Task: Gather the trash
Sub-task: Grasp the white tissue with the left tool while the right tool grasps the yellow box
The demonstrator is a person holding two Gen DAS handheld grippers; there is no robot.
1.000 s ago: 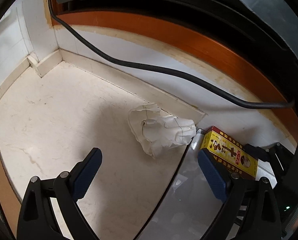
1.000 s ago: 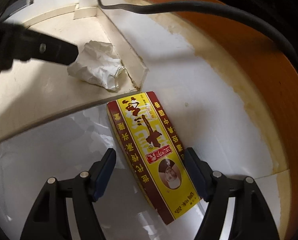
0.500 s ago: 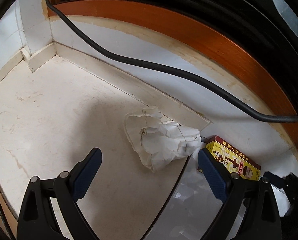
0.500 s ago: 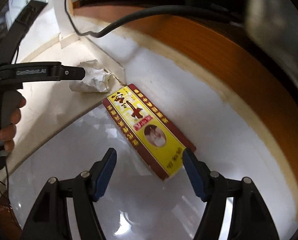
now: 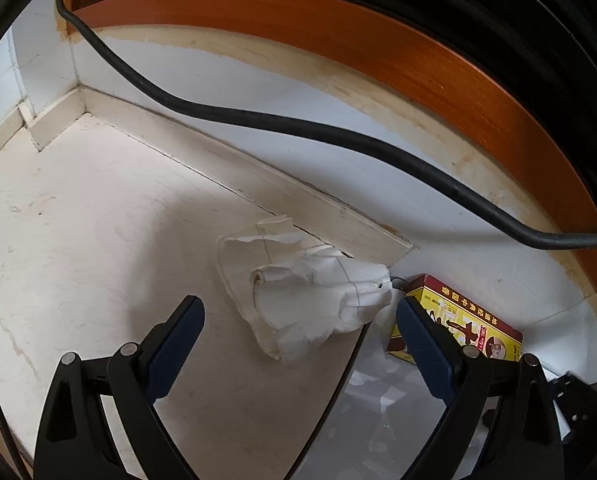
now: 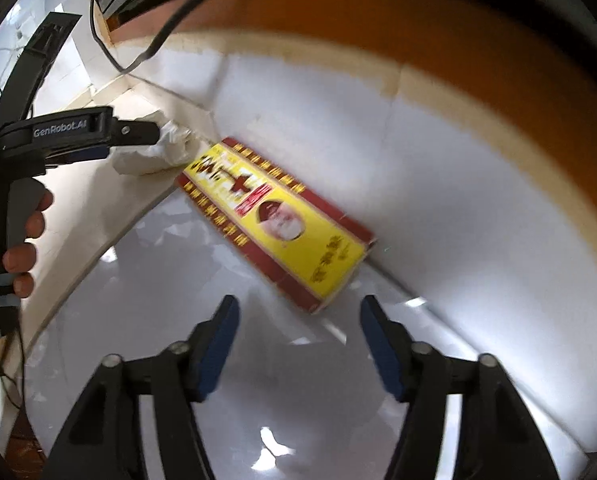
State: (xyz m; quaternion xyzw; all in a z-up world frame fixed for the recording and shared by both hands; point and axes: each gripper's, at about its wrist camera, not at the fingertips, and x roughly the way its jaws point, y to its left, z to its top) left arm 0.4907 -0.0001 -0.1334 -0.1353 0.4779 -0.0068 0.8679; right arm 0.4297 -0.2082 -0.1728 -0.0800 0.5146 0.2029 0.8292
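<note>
A crumpled white paper (image 5: 306, 304) lies on the beige floor by the skirting's end. My left gripper (image 5: 298, 308) is open wide, its blue pads (image 5: 178, 340) to either side of the paper and slightly short of it, not touching. A yellow and red box (image 6: 282, 224) lies flat on the glossy white floor against the wall. My right gripper (image 6: 298, 304) is open with its jaws closing; the box's near end sits just ahead of the tips, and the pads do not press on it. The right wrist view also shows the paper (image 6: 154, 156) and a hand (image 6: 22, 232) holding the left gripper.
A thick black cable (image 5: 338, 136) hangs along the white wall under an orange wooden band (image 5: 418, 68). A pale skirting board (image 5: 258, 184) runs to a corner at the left. A dark curved seam (image 5: 338, 392) divides the beige floor from the glossy floor.
My left gripper has come closer to the crumpled paper. The right gripper has rolled and its jaws have narrowed; the box, earlier lying between them, now ends just ahead of the tips.
</note>
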